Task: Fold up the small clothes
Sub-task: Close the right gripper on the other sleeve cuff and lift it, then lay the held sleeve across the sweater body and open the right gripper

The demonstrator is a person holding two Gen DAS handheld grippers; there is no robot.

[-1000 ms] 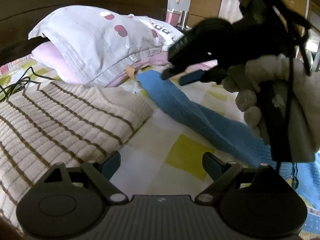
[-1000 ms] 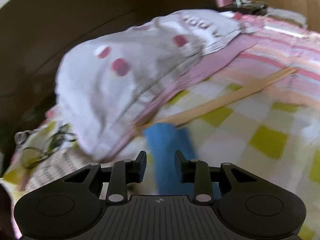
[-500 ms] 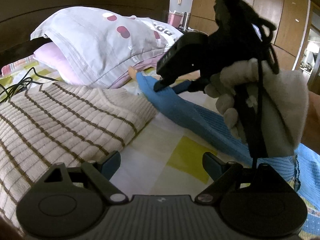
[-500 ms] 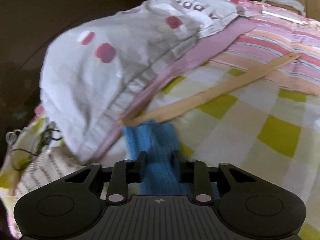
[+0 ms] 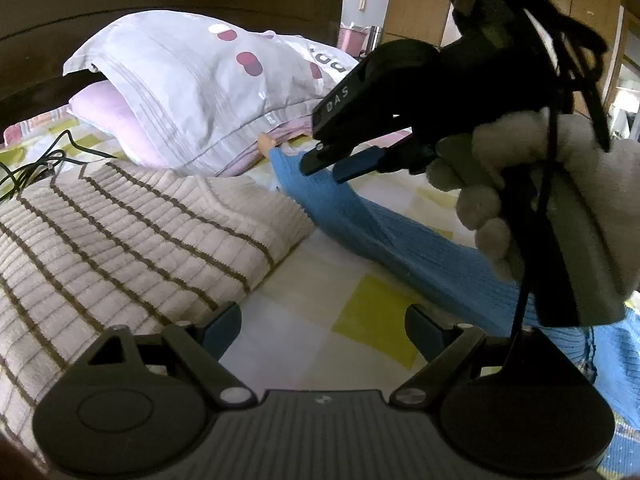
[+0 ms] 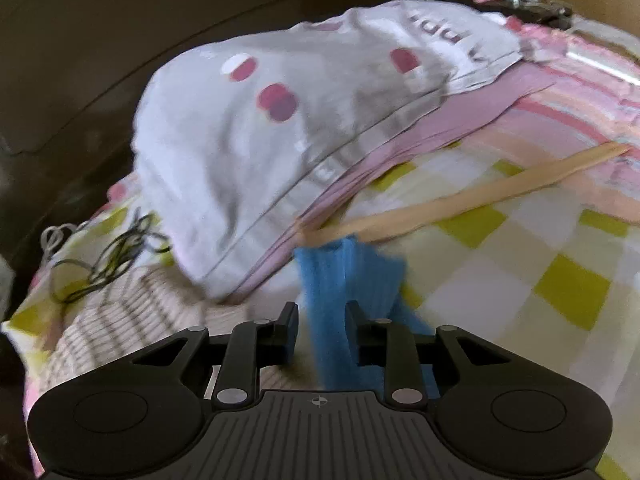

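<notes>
A blue knitted garment (image 5: 400, 236) lies stretched across the checked bedsheet, and its sleeve end (image 6: 344, 276) reaches the pillow's edge. My right gripper (image 6: 322, 320), held in a gloved hand (image 5: 516, 160), hovers over that sleeve end. Its jaws are opening, with the blue cloth running between them and no pad pressing on it. In the left wrist view the right gripper (image 5: 324, 166) points down at the sleeve tip. My left gripper (image 5: 322, 320) stands open low over bare sheet, holding nothing. It sits between the blue garment and a beige striped sweater (image 5: 120, 224).
A grey pillow with red spots (image 6: 280, 120) on pink bedding rises just behind the sleeve end. A long wooden stick (image 6: 480, 196) lies on the sheet to its right. Black cables (image 6: 112, 256) trail at the far left, and a dark headboard closes the back.
The right gripper moved in over the sleeve end, narrowed around it half a second ago, and now stands wider. The sleeve tip looks bunched. The left gripper has not moved.
</notes>
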